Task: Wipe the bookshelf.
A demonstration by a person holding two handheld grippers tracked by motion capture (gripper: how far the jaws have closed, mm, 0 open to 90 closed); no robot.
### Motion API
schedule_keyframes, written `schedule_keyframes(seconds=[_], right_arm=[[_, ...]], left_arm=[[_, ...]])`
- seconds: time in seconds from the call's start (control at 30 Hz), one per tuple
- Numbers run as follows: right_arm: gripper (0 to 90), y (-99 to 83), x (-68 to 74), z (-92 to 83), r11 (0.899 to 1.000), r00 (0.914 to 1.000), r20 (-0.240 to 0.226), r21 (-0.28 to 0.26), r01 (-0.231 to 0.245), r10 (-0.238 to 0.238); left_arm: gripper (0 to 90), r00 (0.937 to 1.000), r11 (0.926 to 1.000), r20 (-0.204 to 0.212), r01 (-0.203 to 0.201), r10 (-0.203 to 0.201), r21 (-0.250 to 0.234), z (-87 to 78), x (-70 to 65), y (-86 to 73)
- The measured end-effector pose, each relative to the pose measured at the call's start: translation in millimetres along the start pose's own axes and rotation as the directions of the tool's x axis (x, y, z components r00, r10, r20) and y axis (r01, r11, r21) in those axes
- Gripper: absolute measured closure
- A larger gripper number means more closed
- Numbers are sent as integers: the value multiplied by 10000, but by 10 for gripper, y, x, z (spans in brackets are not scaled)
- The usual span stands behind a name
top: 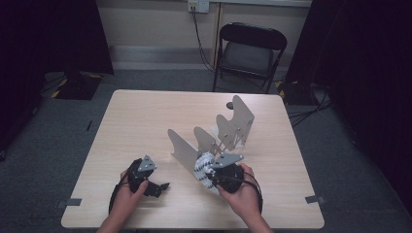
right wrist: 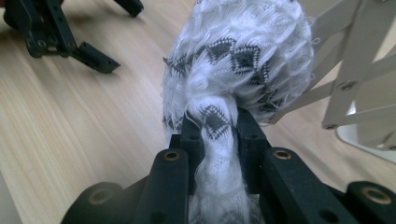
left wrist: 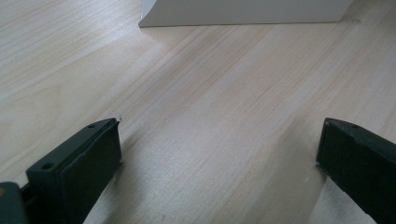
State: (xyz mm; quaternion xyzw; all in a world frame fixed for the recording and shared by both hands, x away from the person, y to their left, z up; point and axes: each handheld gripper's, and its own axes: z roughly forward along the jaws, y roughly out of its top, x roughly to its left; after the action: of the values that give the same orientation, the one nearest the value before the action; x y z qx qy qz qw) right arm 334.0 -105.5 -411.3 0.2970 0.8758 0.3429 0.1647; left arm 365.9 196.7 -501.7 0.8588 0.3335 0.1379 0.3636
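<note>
Beside the slatted rack [top: 214,138], the right gripper [right wrist: 217,123] clamps fuzzy white patterned cloth [right wrist: 243,51]; left gripper [left wrist: 219,154] jaws apart.

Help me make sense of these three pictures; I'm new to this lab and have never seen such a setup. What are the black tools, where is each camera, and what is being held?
A person sits at a wooden table and holds a hand-operated tool with two black jaws in each hand. One picture is taken from above and looks down on the table. The other two come from small cameras riding on the tools, looking along their jaws.

The left gripper rests low over bare wood with its jaws wide apart and nothing between them.

The right gripper is pinched shut on a white knitted cloth with a dark diamond pattern, bunched into a ball. It holds the cloth beside a pale folding rack made of upright panels joined by crossed slats, which stands on the table.

Behind the table stands a dark folding chair.
</note>
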Motion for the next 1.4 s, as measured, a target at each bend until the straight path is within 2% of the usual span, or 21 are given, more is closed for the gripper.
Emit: schedule_keyframes(seconds=[0.53,0.67,0.9,1.4], right_arm=[[760,-433,73,470,9961,9976,-530,788,-406,448],[750,-469,65,474,9970,9966,-667,633,-441,484],[743,-510,71,429,9973,9954,-881,667,-312,371],[744,-499,276,422,9978,9891,-1448,566,353,-268]], left_arm=[[0,10000,10000,0,-1,1,1,0,0,0],[0,10000,10000,0,1,-1,-1,0,0,0],[0,10000,10000,-3,-6,6,2,0,0,0],[0,10000,10000,-4,-7,7,5,-1,0,0]])
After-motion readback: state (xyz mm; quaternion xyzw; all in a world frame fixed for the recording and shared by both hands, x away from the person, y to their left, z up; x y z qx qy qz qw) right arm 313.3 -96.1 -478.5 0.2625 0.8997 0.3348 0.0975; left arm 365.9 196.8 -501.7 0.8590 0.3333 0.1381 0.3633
